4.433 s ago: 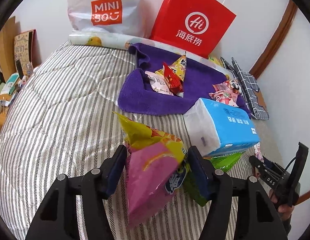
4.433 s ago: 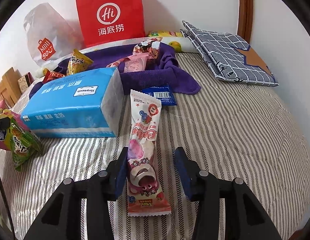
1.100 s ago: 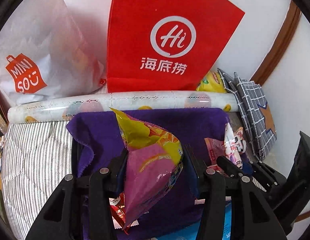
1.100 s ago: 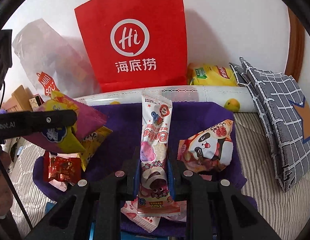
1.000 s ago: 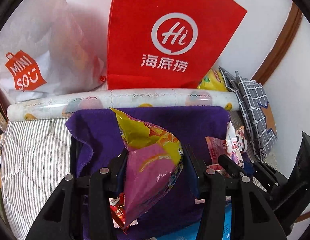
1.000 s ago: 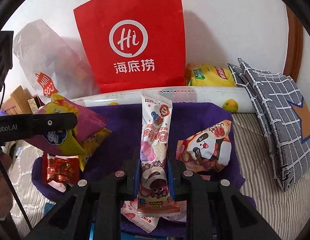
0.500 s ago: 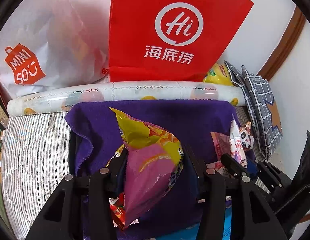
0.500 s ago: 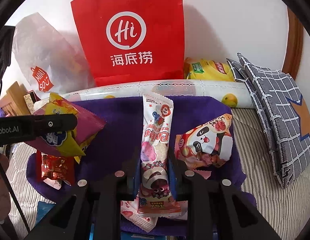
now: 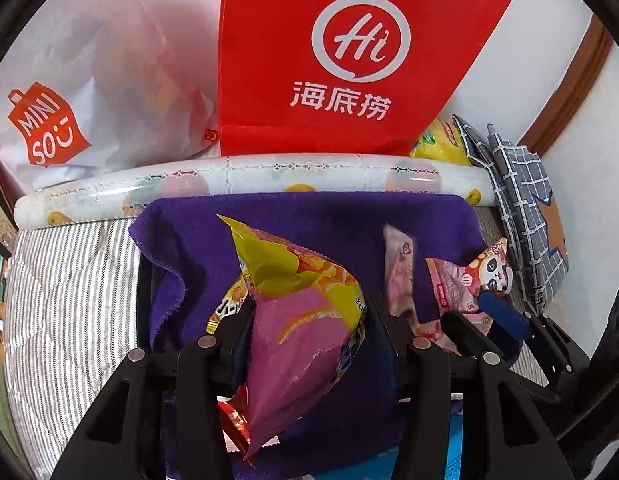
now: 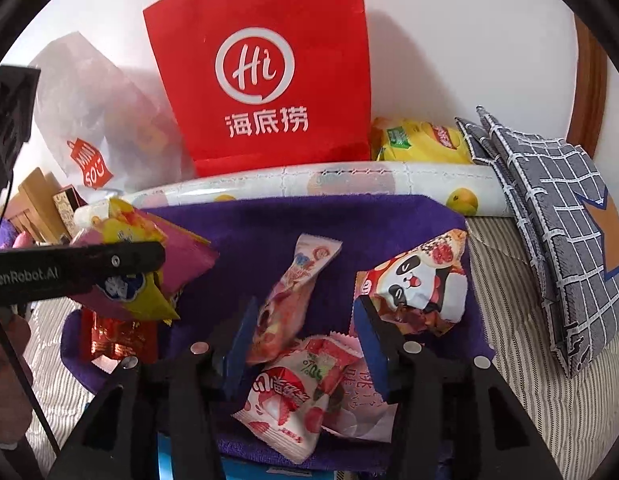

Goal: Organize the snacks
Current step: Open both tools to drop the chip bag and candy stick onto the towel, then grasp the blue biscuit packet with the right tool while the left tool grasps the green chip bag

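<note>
Right wrist: five snack packets (image 10: pixel 293 284) on one purple towel (image 10: pixel 269 224).

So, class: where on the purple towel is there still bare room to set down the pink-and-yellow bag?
Bare towel runs along its far edge beside the patterned roll, and in the middle between the pink-and-yellow bag in the left tongs and the long pink packet. The near right is crowded: panda packet, strawberry packet, right tongs opening.
</note>
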`<state>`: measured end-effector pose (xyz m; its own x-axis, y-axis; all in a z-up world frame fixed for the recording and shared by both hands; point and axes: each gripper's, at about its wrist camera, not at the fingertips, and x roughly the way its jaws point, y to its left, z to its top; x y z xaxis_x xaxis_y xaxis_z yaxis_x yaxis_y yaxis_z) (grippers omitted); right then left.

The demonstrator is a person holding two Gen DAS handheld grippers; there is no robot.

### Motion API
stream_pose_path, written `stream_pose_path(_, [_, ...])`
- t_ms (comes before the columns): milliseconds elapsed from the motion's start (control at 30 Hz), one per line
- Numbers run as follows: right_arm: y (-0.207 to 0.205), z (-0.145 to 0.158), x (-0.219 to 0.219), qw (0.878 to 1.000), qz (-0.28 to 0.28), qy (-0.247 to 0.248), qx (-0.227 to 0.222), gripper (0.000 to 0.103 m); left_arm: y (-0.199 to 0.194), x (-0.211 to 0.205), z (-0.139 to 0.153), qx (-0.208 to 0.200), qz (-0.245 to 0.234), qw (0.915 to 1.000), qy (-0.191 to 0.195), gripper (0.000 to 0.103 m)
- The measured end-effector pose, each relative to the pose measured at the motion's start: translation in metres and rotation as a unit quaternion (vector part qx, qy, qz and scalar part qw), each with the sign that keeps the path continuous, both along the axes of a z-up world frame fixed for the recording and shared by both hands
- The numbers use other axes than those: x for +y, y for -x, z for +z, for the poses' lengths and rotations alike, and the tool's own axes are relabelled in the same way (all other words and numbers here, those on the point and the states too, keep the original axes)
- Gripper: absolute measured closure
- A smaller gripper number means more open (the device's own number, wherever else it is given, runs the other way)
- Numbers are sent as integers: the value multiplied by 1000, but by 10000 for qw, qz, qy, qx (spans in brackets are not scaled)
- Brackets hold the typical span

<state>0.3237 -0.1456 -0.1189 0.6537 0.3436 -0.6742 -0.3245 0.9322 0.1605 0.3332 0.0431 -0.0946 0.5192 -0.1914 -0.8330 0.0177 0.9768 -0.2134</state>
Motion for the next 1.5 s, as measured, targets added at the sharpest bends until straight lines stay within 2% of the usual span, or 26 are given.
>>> stream_pose_path(167, [8,12,-3,9997,-79,-65,-238,51,2,-2,5,-28,-126,9999,62,51])
stream_pose_path(233, [15,21,-5,9990,-114,-29,-436,49,4,-3,10,-107,-191,9998,36,47])
stream_pose_path(300, [21,30,-7,9982,-101,-14,-599,41,9,-5,17,-251,-192,9995,-77,40])
stream_pose_path(400, [34,38,-16,9959,-280,73,-858,37,14,-5,28,-378,-209,9990,-77,36])
stream_pose_path(500, [43,39,-29,9947,-480,180,-894,36,17,-3,34,-415,-184,9990,25,36])
stream_pose_path(767, [63,20,-79,9950,-913,293,-275,37,28,4,52,-559,-61,9984,-92,35])
stream_pose_path(867, [72,7,-82,9953,-852,462,-68,50,31,5,56,-599,4,9981,-136,35])
stream_pose_path(967, [79,-8,-82,9961,-668,566,72,51,37,5,59,-585,21,9981,-183,35])
stream_pose_path(1067, [78,-27,-83,9962,-558,521,416,51,47,7,55,-550,21,9982,-252,35])
stream_pose_path(1167, [75,-42,-85,9960,-549,512,476,51,58,11,47,-471,21,9984,-298,35])
stream_pose_path(1333, [66,-53,-95,9963,-456,-41,729,51,82,26,31,-204,58,9994,-270,35])
stream_pose_path(1400, [66,-54,-98,9962,-391,-173,753,49,92,29,26,-170,53,9991,-396,35])
stream_pose_path(1500, [68,-53,-96,9968,-118,-124,780,46,108,33,20,-155,59,9984,-539,35])
